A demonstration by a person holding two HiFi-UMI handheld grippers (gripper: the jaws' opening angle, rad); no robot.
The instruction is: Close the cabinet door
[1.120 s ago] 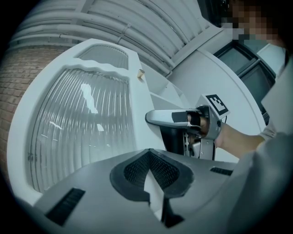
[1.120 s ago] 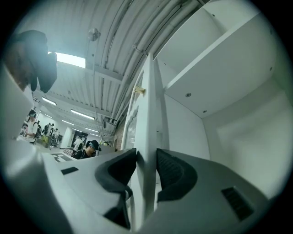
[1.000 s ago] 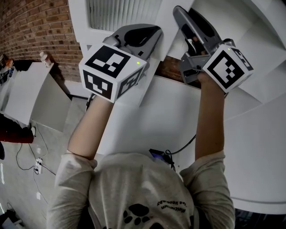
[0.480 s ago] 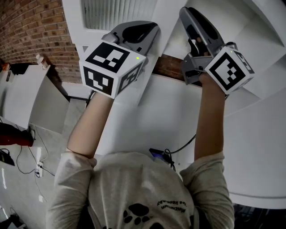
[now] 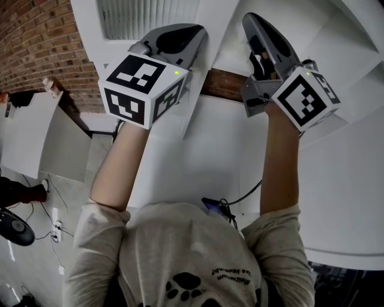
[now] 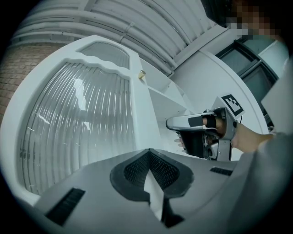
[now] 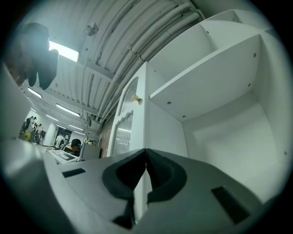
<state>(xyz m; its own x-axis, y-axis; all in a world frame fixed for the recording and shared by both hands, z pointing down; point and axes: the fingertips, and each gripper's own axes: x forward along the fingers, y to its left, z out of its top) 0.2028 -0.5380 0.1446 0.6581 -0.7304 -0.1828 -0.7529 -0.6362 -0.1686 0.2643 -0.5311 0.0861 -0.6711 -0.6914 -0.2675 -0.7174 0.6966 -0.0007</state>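
The white cabinet door (image 5: 147,18) with its ribbed glass panel (image 6: 78,128) stands open, its edge (image 7: 146,109) facing me, a small knob (image 7: 135,98) near the top. My left gripper (image 5: 193,36) is raised against the door's edge with its tips together (image 6: 149,151). My right gripper (image 5: 252,24) is held up beside it, before the open cabinet's shelf (image 7: 206,77). Its jaws have just been closing and now meet (image 7: 145,151) with nothing between them. The left gripper view shows the right gripper (image 6: 171,124) side on.
A brick wall (image 5: 36,42) runs at the left, with white tables (image 5: 30,132) and cables (image 5: 54,222) on the floor below it. A black cable (image 5: 240,198) lies on the white surface under my arms. Pipes (image 7: 114,50) cross the ceiling; people (image 7: 73,145) sit far off.
Both grippers stay raised at the cabinet. The left gripper has edged a little to the left and up in the head view; the right one has tilted slightly.
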